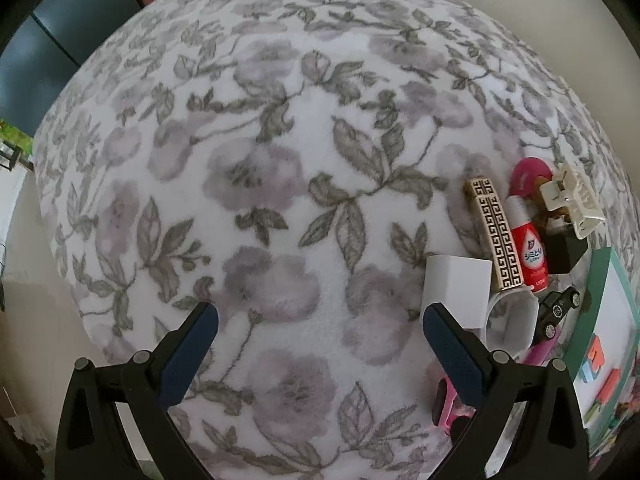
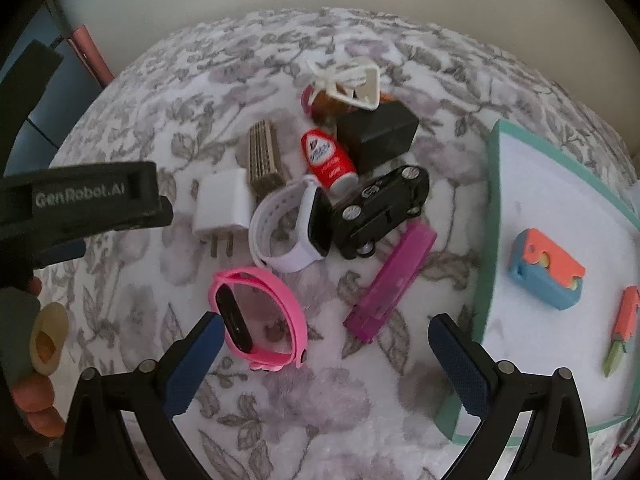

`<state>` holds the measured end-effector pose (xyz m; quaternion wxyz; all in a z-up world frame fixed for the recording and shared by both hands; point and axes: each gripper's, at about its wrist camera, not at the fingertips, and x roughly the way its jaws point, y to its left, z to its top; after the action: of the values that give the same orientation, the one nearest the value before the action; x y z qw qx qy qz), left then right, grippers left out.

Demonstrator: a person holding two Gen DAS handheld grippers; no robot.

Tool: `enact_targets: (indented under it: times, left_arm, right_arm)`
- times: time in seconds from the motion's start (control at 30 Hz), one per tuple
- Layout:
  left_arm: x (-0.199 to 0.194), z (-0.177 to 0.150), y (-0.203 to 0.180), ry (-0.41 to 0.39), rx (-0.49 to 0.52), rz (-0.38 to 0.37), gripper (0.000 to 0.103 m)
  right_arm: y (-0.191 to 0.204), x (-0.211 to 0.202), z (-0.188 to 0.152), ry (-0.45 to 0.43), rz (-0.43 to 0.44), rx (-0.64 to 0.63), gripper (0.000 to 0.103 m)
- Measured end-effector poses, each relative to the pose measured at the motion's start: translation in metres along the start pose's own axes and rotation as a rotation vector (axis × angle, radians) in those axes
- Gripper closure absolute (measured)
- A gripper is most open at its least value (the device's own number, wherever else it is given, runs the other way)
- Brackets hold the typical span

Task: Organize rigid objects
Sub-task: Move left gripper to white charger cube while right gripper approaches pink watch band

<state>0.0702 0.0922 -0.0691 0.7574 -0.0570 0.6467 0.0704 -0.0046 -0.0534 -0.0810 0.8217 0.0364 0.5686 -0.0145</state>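
Both my hand-held grippers, left [image 1: 320,330] and right [image 2: 326,340], hang spread and empty. The pink wristband [image 2: 260,320] (glossy black face) stands on edge beside my right one's left finger.

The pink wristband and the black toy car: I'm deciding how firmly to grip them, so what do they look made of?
The pink wristband looks like soft matte silicone around a glossy black display, judging by its thin looped strap. The black toy car looks hard, glossy painted metal or plastic; its body shines, but which one is unclear.
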Motion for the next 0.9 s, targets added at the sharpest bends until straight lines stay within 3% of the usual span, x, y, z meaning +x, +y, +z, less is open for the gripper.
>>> enact_targets:
  times: [0.3,0.5,0.9]
  left_arm:
    - [0.007,0.004,0.007,0.013,-0.016,-0.024,0.001]
    - [0.009,0.009,0.004,0.022,-0.011,-0.074,0.001]
    - [0.007,0.014,-0.032,-0.008,0.061,-0.173,0.002]
  right_arm:
    - [0.018,0.014,-0.002,0.035,-0.012,-0.052,0.0]
    - [0.014,0.018,0.001,0.043,0.001,-0.02,0.002]
    - [0.012,0.01,0.005,0.035,0.035,-0.009,0.019]
